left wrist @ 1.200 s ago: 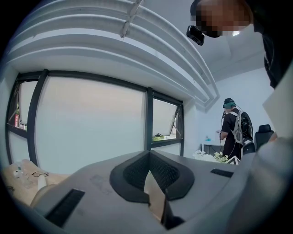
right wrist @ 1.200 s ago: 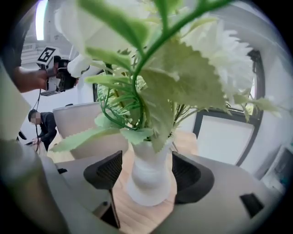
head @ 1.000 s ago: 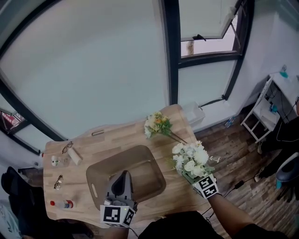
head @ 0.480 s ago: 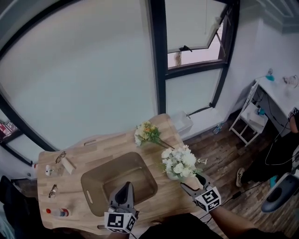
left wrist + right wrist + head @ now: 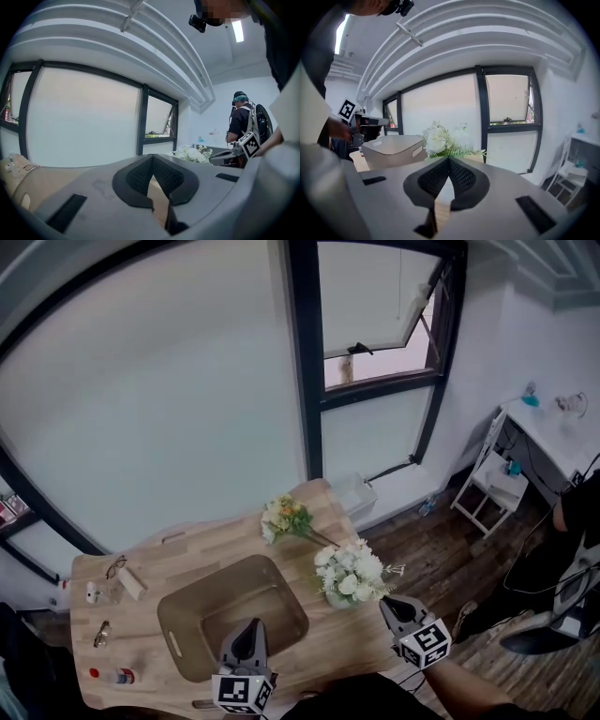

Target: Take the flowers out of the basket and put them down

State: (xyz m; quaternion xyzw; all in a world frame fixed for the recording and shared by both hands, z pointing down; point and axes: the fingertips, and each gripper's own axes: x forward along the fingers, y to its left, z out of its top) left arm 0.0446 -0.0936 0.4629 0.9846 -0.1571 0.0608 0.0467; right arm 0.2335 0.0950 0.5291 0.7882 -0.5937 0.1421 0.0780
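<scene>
The white flowers (image 5: 352, 573) rest on the surface (image 5: 187, 559) between the basket (image 5: 173, 615) and its right edge; the yellow bunch (image 5: 284, 517) lies near the far edge. The fingers of our right gripper (image 5: 388, 605) have just closed on nothing beside the white flowers. Those of our left gripper (image 5: 247, 630) are together above the basket.

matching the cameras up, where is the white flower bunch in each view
Head view: white flower bunch right of centre, beside the basket.
Left gripper view: right of centre, below mid-height.
Right gripper view: just left of centre.
Shared landmark: the open window.
</scene>
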